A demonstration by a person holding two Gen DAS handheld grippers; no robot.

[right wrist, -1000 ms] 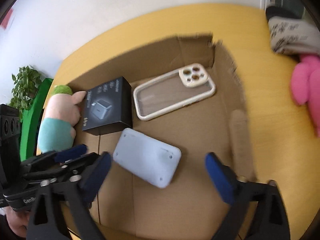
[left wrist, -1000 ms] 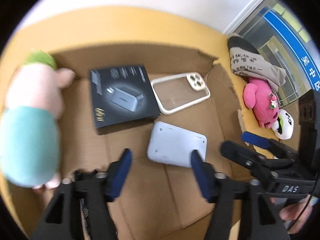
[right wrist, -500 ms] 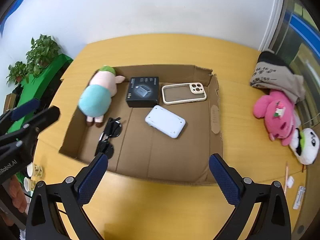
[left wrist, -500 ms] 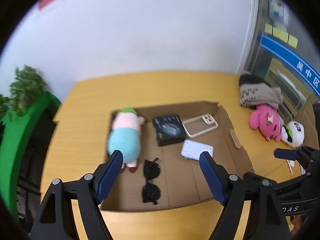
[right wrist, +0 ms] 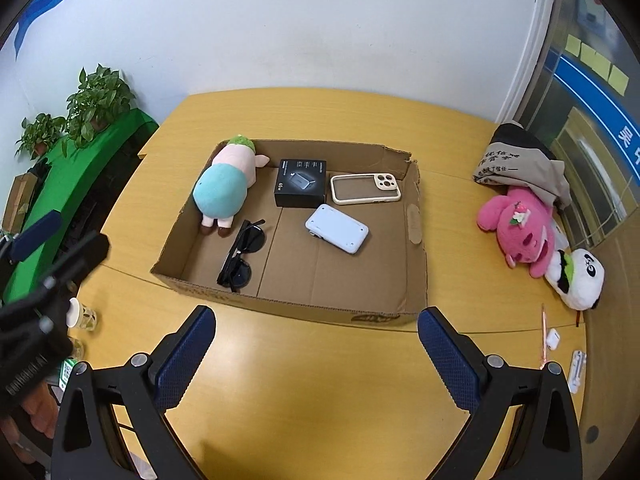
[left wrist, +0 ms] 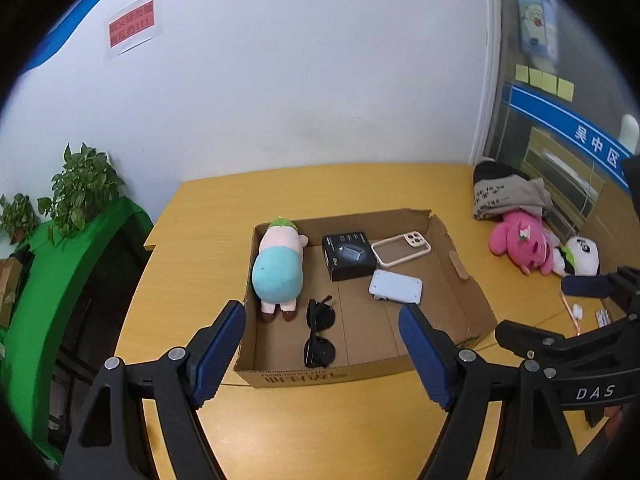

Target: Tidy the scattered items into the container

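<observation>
A shallow cardboard box [right wrist: 280, 303] [left wrist: 320, 376] sits on the yellow table. It holds a plush doll [right wrist: 224, 184] [left wrist: 278, 268], a black product box [right wrist: 301, 188] [left wrist: 348, 260], a phone case [right wrist: 364, 189] [left wrist: 400, 249], a white power bank [right wrist: 337, 229] [left wrist: 395, 286] and black sunglasses [right wrist: 242, 254] [left wrist: 319, 330]. My left gripper [left wrist: 322, 356] is open and empty, high above the box's near edge. My right gripper [right wrist: 316, 352] is open and empty, above the table in front of the box.
A pink plush [right wrist: 520, 228] [left wrist: 520, 244], a panda plush [right wrist: 578, 280] [left wrist: 580, 256] and a folded cloth bag [right wrist: 520, 164] [left wrist: 504, 196] lie at the table's right. Small white items [right wrist: 554, 338] lie near the right edge. Potted plants [right wrist: 96, 100] stand on a green stand at the left.
Both grippers have pulled up and back from inside the box, both open and empty. The whole box and the table around it have come into view.
</observation>
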